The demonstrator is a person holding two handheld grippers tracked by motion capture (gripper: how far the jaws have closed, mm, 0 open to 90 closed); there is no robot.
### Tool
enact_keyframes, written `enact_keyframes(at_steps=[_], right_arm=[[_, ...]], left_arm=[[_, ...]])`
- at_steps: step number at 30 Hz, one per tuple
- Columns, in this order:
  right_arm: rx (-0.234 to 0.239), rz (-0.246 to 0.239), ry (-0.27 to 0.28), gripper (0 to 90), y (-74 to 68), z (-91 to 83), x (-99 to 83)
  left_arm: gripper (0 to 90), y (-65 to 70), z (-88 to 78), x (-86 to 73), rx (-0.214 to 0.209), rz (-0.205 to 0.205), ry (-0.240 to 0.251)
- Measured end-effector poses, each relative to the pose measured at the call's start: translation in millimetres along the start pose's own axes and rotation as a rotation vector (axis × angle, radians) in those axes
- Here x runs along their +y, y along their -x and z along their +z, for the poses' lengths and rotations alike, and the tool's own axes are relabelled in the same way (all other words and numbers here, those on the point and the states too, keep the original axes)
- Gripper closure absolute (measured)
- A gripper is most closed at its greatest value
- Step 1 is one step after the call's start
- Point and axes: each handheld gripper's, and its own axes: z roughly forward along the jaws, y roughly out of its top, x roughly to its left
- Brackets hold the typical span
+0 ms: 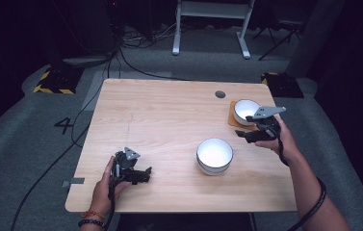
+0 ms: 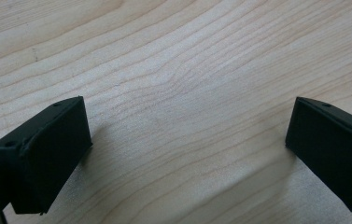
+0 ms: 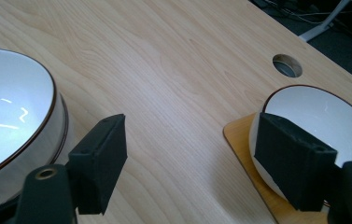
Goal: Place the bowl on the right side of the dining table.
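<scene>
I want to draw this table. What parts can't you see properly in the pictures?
- High view: the small bowl's near side, hidden by the right gripper.
- Right gripper view: the big bowl is cut off by the left edge.
- High view: the orange mat is mostly covered by the small bowl.

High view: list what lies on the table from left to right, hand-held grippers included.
Left hand-held gripper → large white bowl → round hole in the tabletop → small white bowl on its wooden coaster → right hand-held gripper, jaws apart with nothing between them.
</scene>
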Motion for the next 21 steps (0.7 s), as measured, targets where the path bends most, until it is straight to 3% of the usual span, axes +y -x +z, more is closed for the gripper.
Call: enact_keyframes(at_steps=[8,10,21], right_arm=[[0.001,-0.043,-0.018,25.1,-9.5,-3.8,-3.8],[0.003,-0.031,-0.022,25.1,-11.3,-4.0,-4.3],[0.009,-0.069,-0.049,25.1,-19.9,-7.8,-14.4]], left_arm=[[0.2,-0.1,0.0,0.0,0.001,0.001,0.000],[0.2,-0.1,0.0,0.0,0.002,0.001,0.001],[0.2,0.0,0.0,0.0,0.001,0.000,0.001]])
